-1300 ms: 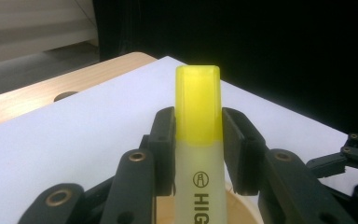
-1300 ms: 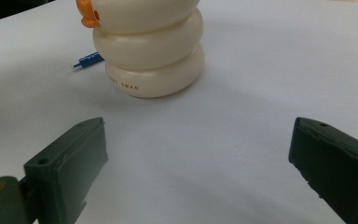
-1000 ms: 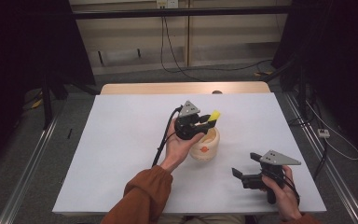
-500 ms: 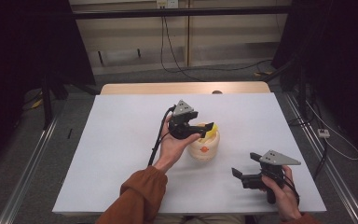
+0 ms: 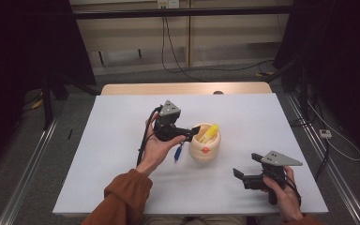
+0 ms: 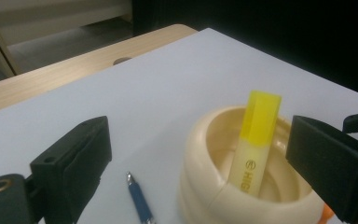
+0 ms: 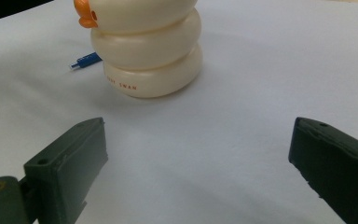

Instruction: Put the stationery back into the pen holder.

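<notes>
The yellow highlighter (image 5: 209, 133) stands tilted inside the cream pen holder (image 5: 205, 149), its cap end rising above the rim; in the left gripper view we see its lower end sunk in the holder, so the tip is hidden from us. The holder stands near the middle of the white bench (image 5: 112, 140). A blue pen (image 5: 178, 153) lies on the bench just left of the holder; the person's left palm covers part of it in the high view, and the left gripper view cuts off its lower end. Small red lettering on the holder's base in the right gripper view is too blurred for us to read fully.

The left hand-held gripper (image 5: 190, 131) sits just left of the holder's rim, jaws spread wide with nothing between them. A second ago it was over the holder with the highlighter in its jaws; the jaws have just been opening, and it has drawn off to the left.

The right hand-held gripper (image 5: 238, 175) rests to the right of the holder and nearer the person, jaws spread and empty, placed as before.
</notes>
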Motion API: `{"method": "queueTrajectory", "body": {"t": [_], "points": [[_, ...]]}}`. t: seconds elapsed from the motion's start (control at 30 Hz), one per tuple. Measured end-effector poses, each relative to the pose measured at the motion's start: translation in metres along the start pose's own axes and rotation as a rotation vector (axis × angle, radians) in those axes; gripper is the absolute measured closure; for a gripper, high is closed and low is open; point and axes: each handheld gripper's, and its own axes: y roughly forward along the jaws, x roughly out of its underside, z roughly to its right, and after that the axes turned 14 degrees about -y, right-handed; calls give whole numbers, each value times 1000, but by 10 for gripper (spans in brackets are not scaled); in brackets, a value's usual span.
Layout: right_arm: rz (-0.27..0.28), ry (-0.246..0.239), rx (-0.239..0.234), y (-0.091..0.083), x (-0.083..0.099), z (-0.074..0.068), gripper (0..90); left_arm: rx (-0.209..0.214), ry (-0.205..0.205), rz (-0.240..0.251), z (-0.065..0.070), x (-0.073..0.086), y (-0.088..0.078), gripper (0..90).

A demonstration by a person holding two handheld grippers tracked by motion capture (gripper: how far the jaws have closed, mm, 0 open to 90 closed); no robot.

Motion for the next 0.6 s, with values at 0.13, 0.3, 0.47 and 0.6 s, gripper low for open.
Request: {"method": "queueTrajectory", "body": {"t": [0.13,0.3,0.47,0.6], "points": [[-1,-1,0,1,0,0,42,-31,11,-10,-8,6,-10,74],[-2,0,1,1,0,0,42,-51,-20,-41,-23,15,-15,81],[-1,-2,-4,1,0,0,42,-70,-47,-60,-34,18,-17,111],[-1,-5,-6,1,0,0,42,-92,-38,-76,-38,22,-14,101]]}}
